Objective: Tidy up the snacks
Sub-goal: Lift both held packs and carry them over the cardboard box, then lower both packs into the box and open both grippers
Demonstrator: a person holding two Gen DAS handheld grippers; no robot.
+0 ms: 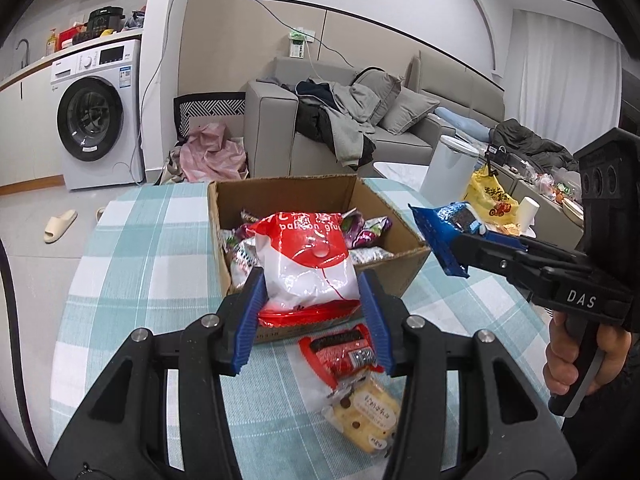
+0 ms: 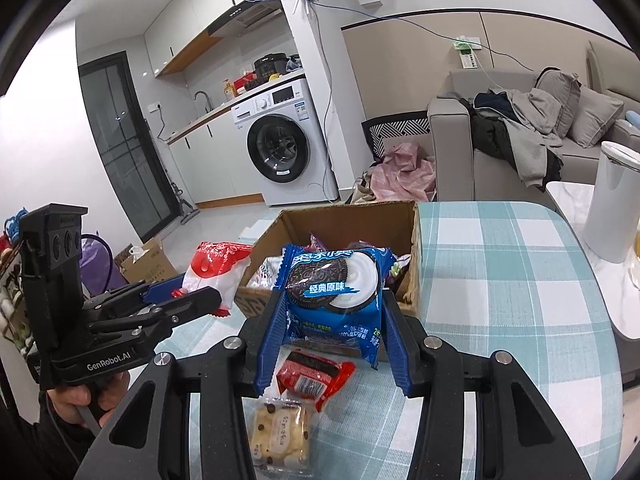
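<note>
The left gripper [image 1: 314,300] is clamped on a puffy white snack bag [image 1: 308,264] with a red top, a red sealed bottom edge and red lettering, held above the near edge of the cardboard box [image 1: 394,208]. The right gripper [image 2: 332,320] grips a blue cookie packet [image 2: 336,288], glossy, printed with a dark sandwich cookie and white cream, its crimped ends showing; it too hangs over the box's near side. The box sits open on a table [image 2: 500,280] covered in a teal and white check cloth, and already holds several purple and silvery wrappers. On the cloth below the grippers lie a red wrapped snack [image 2: 314,376] and, just nearer, a clear-wrapped pale cake [image 2: 280,436] with dark chips, touching end to end.
</note>
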